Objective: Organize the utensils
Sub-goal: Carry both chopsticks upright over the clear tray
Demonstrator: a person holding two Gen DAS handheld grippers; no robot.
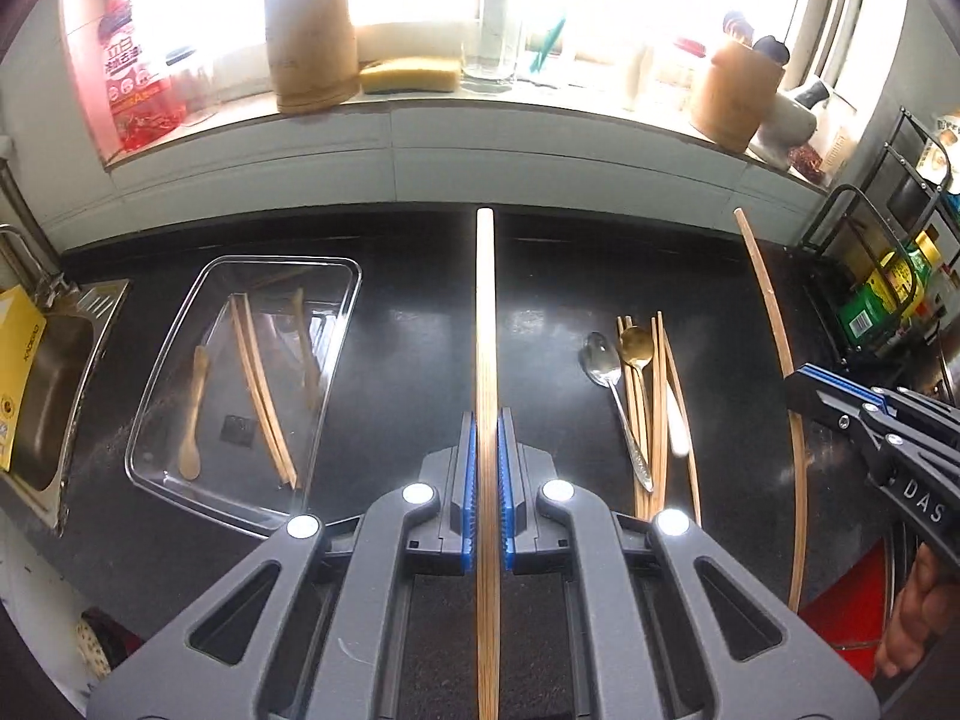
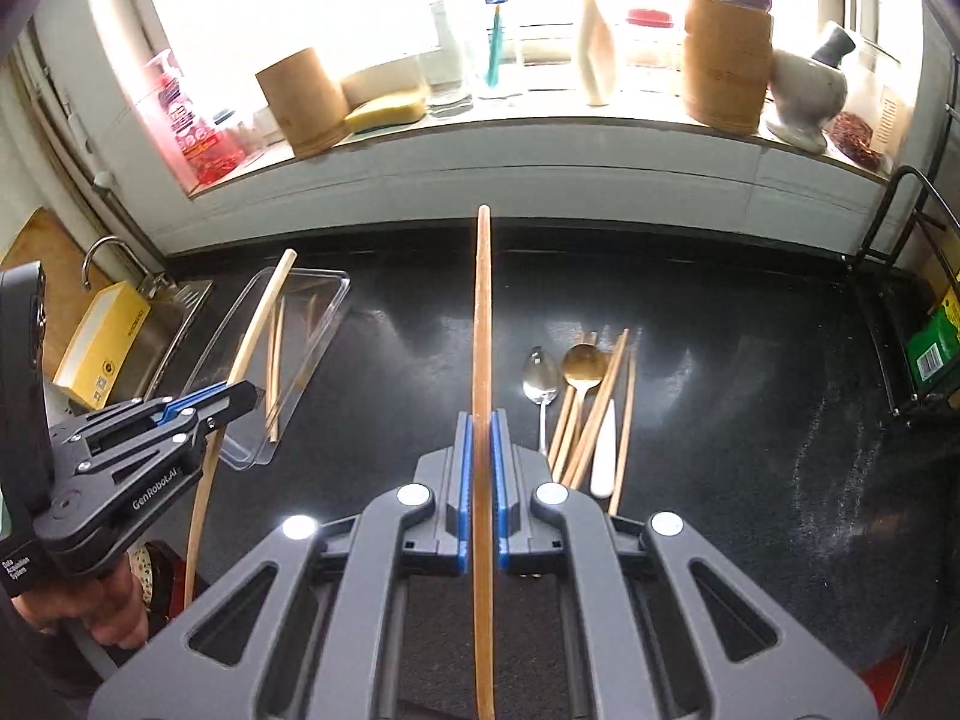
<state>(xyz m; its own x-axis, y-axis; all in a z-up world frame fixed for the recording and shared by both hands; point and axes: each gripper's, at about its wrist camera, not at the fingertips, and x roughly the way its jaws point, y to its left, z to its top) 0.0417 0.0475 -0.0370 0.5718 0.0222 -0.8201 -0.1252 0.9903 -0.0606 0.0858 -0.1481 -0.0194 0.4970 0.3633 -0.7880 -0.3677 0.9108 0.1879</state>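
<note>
Currently the left gripper is clamped on a long wooden chopstick; the right gripper is clamped on another wooden chopstick. Ahead-left of both sits a clear plastic tray holding wooden utensils; ahead-right, loose spoons and chopsticks lie on the black counter.

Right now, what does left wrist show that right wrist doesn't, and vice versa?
Left wrist only: the wooden spoon lying in the clear tray, and the right tool shut on its chopstick.

Right wrist only: the left tool shut on a chopstick, the white bottle on the sill, and the board behind the sink.

Both: the tray, the pile of spoons and chopsticks on the counter, and the yellow box.
</note>
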